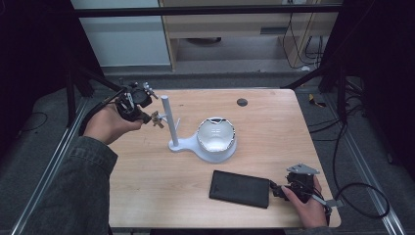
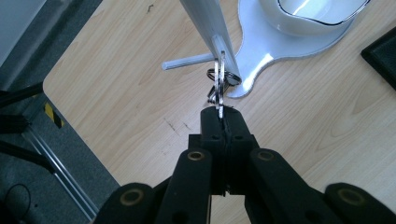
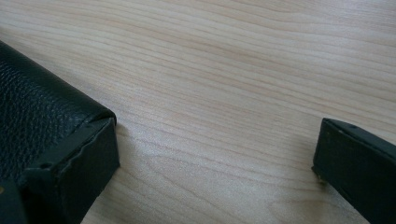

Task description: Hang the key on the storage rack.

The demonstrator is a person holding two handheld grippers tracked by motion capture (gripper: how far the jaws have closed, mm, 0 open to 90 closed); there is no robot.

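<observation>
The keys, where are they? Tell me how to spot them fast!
Find the wooden table, then the white stand with its tall post near the middle. The keys dangle by a side peg on that post, pinched in the left gripper. They are the only shiny metal bunch; the bowl is white, the wallet black.

Black leather wallet (image 1: pixel 240 188) lying flat at the table's five o'clock, small dark round hole (image 1: pixel 242 102) in the wooden tabletop (image 1: pixel 274 137) at one o'clock, cables (image 1: pixel 359 191) trailing across grey floor at four o'clock
</observation>
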